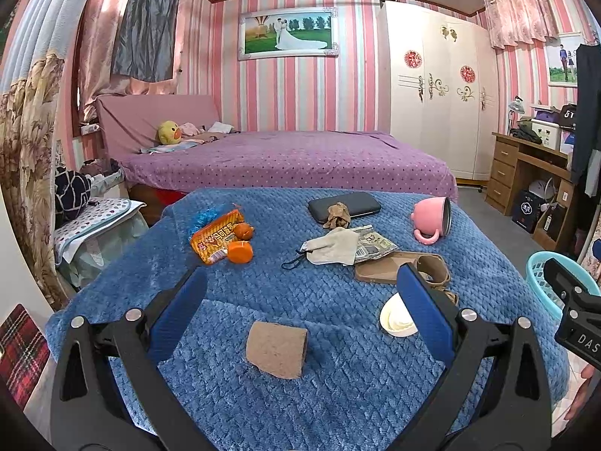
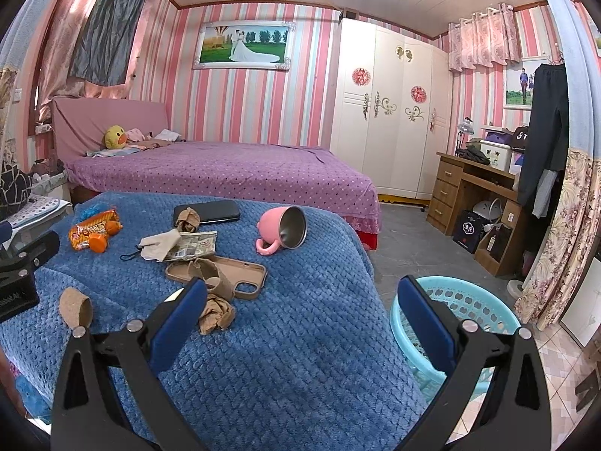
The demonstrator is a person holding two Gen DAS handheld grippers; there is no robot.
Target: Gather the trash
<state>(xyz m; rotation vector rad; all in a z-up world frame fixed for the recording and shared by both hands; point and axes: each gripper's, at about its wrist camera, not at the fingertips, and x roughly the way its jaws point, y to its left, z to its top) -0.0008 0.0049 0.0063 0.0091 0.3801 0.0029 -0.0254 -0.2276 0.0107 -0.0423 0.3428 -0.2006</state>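
Both grippers hang apart and empty over the blue blanket, trash not yet picked.

In the left wrist view the left gripper stands wide open, the cardboard tube lying on the blanket low centre, between and just short of its fingers; judged best to advance low, straddle the tube across its round sides and close gently so it does not crush or roll. In the right wrist view the right gripper is also open, crumpled brown paper beside its left finger, and the turquoise basket on the floor at lower right, apparently the drop place.
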